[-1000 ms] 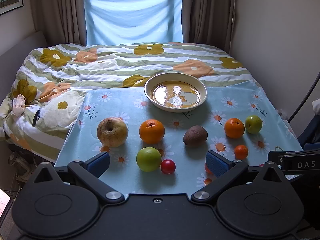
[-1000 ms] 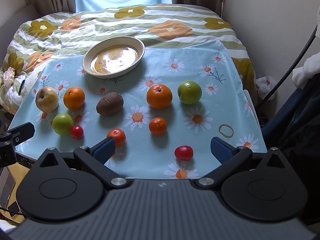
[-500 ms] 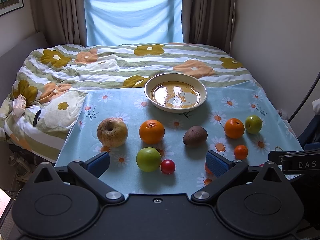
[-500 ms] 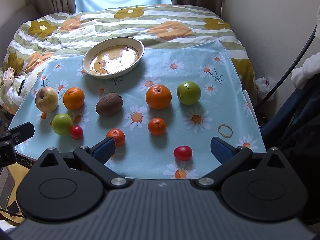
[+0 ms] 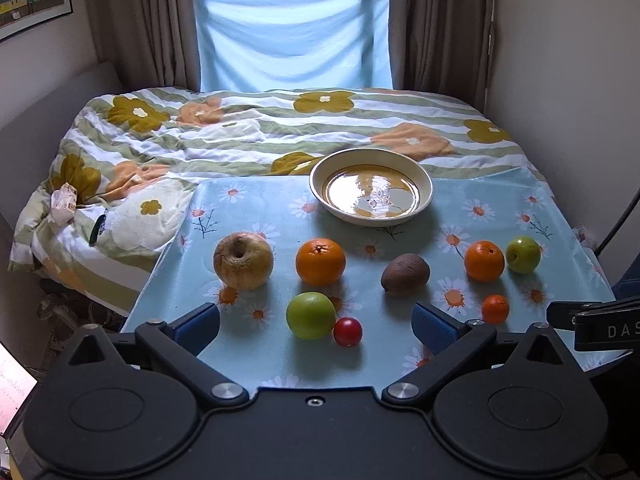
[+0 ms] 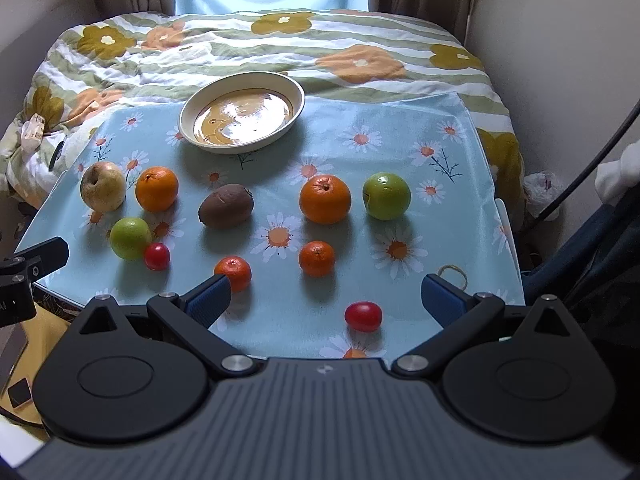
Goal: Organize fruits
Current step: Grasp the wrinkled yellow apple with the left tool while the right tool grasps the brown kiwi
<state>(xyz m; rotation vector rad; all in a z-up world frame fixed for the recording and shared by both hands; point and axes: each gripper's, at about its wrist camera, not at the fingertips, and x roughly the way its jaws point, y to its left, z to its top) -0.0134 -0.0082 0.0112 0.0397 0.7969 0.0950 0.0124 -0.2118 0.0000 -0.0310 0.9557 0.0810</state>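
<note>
Several fruits lie on a light-blue daisy cloth (image 5: 500,204) over a bed. An empty cream bowl (image 5: 371,186) (image 6: 241,113) stands at the back. In front lie a yellow apple (image 5: 243,261), two oranges (image 5: 320,261) (image 6: 325,199), a brown kiwi (image 5: 405,273), two green apples (image 5: 311,315) (image 6: 386,195), two small tangerines (image 6: 317,258) (image 6: 233,272) and two red tomatoes (image 5: 347,331) (image 6: 363,316). My left gripper (image 5: 316,326) is open above the near green apple and tomato. My right gripper (image 6: 325,300) is open above the near edge, just over the right tomato.
A flowered striped duvet (image 5: 256,132) covers the bed behind the cloth. A wall (image 5: 568,80) runs close along the right side. A rubber band (image 6: 453,272) lies at the cloth's right front. Curtains and a window are at the back.
My right gripper has moved slightly forward and lower toward the fruits, so they appear larger. My left gripper has barely moved. No fruit has moved.
</note>
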